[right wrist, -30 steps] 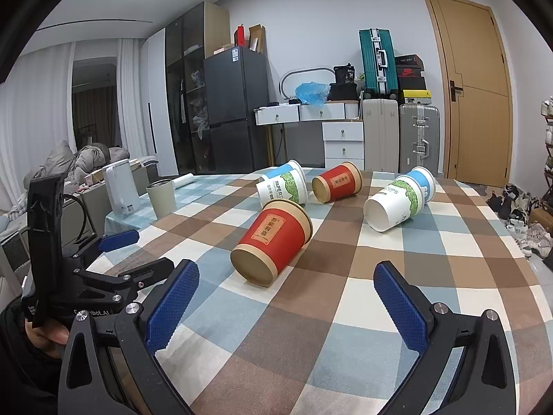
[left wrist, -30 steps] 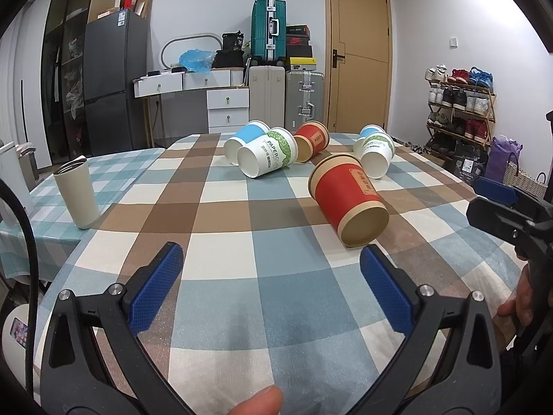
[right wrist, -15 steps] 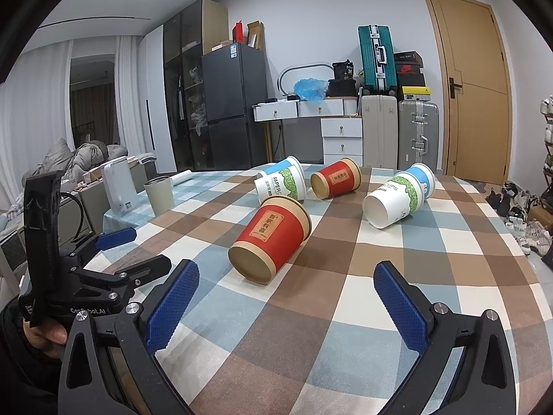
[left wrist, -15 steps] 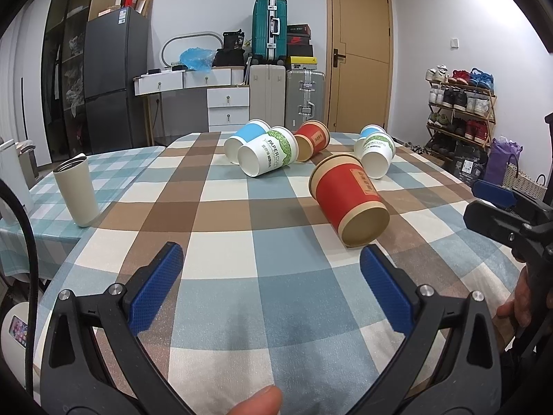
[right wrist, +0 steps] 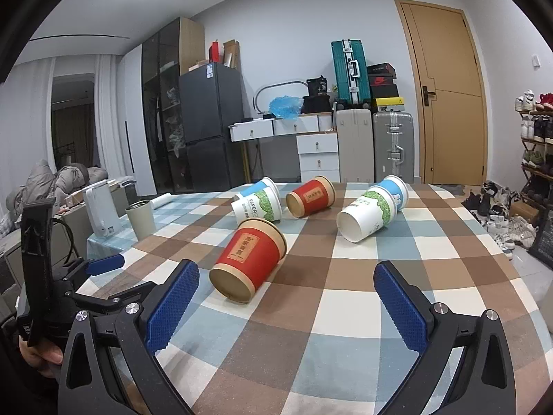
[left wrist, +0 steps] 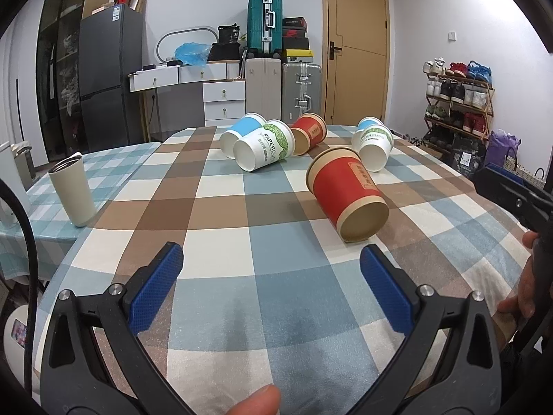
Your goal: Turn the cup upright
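Six paper cups lay tipped over on the checked blue, brown and white tablecloth (left wrist: pixel 221 263) as we looked along the left gripper (left wrist: pixel 271 276). Its blue-padded jaws stood spread wide, holding nothing, low over the near edge of the cloth. Nearest to us was the large red paper cup with kraft-brown rims (left wrist: pixel 344 192), on its side with one round end turned our way, ahead and to the right of the jaws and well clear of them. We judged it the likeliest first pick, simply because it lay closest. Behind it sat the white paper cup with green leaf print (left wrist: pixel 266 145), mouth toward us, close against its neighbours, so harder to reach cleanly. Away on the left, a tall beige tumbler (left wrist: pixel 72 190) already stood upright on a second table.

Over to the right wrist view: the right gripper (right wrist: pixel 287 297) was also splayed and empty, and the red cup (right wrist: pixel 250 254) lay just beyond its left pad, nothing touching it. We saw the left gripper (right wrist: pixel 103 264) waiting at the table's left edge, so we reckoned the right hand was better lined up for the grab.
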`<state>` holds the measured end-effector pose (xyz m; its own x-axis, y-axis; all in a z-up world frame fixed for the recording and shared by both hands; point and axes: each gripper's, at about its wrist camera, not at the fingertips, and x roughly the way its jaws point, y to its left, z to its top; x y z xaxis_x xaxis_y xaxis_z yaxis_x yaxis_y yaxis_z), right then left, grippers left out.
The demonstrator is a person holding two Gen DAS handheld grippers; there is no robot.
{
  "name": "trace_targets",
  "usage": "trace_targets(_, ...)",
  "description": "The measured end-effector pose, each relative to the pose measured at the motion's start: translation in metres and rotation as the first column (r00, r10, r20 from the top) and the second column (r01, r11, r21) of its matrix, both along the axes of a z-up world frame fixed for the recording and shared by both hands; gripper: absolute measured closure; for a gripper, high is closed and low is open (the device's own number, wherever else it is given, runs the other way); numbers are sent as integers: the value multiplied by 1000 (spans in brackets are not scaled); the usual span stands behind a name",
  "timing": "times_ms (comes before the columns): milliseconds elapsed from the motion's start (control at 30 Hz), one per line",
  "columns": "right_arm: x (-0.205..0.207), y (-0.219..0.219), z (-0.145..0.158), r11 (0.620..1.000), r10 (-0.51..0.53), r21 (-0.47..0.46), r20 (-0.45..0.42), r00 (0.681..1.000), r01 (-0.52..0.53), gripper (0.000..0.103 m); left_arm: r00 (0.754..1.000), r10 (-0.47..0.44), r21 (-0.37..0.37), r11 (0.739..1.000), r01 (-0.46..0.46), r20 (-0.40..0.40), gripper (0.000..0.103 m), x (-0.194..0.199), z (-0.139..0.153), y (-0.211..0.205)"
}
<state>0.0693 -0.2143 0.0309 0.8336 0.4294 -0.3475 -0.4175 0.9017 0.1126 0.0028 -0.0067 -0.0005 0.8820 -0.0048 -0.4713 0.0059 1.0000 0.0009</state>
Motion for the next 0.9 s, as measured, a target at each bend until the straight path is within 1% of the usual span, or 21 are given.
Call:
trace_targets(133, 4, 2, -1, 999, -26, -26, -23, 999, 26, 0, 1000, -3, 24, 1000, 3, -12, 1, 3, -1, -4)
trace_targets(367, 8, 8, -4, 996, -42, -75, -54, 998, 38, 0, 1000, -9, 32, 999, 9, -29, 1, 5, 0, -3)
trace_targets(633, 11, 9, -5, 996, -39, -79, -73, 997, 33, 0, 999, -5, 8, 1000, 5, -37, 1, 6, -1, 0)
trace_targets(900, 11, 13, -7, 996, -19, -91, -80, 997, 12, 0, 999, 4, 5, 1000, -4, -38, 1, 5, 0, 2)
